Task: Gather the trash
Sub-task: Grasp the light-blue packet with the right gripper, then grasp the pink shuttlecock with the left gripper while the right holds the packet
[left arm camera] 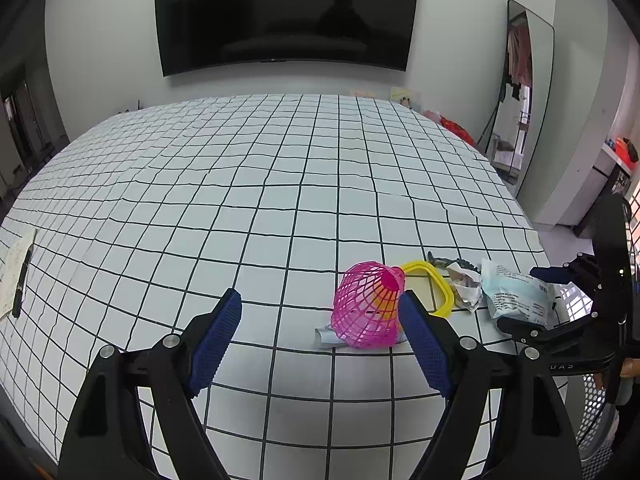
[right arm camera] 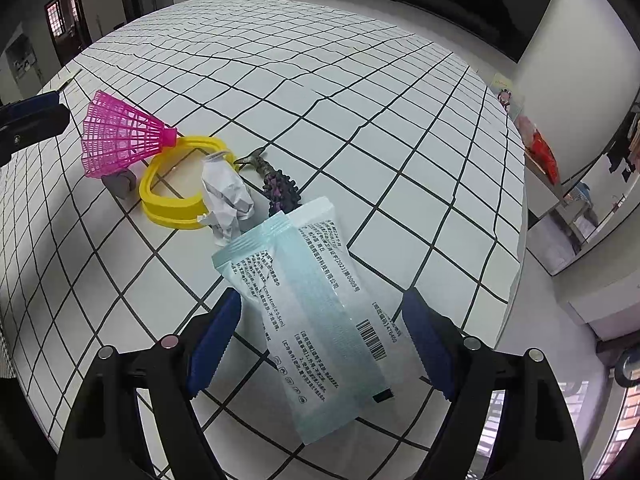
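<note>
A pale blue printed wrapper (right arm camera: 320, 320) lies on the checked tablecloth between the open fingers of my right gripper (right arm camera: 322, 340); nothing grips it. It also shows in the left wrist view (left arm camera: 516, 296), where my right gripper (left arm camera: 532, 298) straddles it. Beyond it lie a crumpled paper (right arm camera: 226, 196), a purple toy lizard (right arm camera: 280, 192), a yellow ring frame (right arm camera: 176, 184), a pink shuttlecock (right arm camera: 120, 136) and a small grey scrap (right arm camera: 118, 184). My left gripper (left arm camera: 320, 336) is open and empty, its right finger just beside the pink shuttlecock (left arm camera: 368, 308).
The checked table (left arm camera: 240, 184) has a notepad with a pen (left arm camera: 18, 280) at its left edge. A white perforated bin (left arm camera: 600, 412) stands below the table's right edge. A wall television, a standing mirror and shelves lie beyond.
</note>
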A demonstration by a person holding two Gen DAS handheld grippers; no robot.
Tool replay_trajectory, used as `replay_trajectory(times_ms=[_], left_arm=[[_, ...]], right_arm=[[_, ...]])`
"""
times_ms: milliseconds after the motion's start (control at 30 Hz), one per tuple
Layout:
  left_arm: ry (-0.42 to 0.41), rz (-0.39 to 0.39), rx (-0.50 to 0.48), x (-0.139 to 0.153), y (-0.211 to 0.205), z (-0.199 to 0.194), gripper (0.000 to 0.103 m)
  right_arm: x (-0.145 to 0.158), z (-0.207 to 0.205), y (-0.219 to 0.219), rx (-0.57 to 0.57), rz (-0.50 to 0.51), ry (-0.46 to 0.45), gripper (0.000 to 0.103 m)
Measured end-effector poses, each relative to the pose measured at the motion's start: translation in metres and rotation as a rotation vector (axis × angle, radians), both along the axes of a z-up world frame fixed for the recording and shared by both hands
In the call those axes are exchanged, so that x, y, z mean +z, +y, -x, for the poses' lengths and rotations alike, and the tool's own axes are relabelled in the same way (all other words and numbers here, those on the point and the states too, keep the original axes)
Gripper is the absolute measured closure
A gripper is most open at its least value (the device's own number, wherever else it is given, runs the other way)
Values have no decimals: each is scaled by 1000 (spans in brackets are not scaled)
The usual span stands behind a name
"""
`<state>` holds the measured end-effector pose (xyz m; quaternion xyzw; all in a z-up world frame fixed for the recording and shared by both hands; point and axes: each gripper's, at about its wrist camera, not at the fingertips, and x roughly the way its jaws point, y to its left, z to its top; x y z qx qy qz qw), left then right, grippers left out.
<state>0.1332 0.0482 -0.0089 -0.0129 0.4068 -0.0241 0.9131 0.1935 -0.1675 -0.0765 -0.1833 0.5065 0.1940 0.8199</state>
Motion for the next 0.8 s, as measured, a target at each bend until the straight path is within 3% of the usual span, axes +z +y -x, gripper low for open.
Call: replay_trajectory(times_ms=[300,367,800], left_arm=[[10,6,-2,-5,3,1,24],[16,7,-6,-7,3,1,24],[36,4,-52,-18,-4,2,22]], right_arm=[[-7,0,-3,-58,-53,23,27],[-7,4,-5,-86,-72,28,47],[15,47,-21,-311,-242,-57,48]])
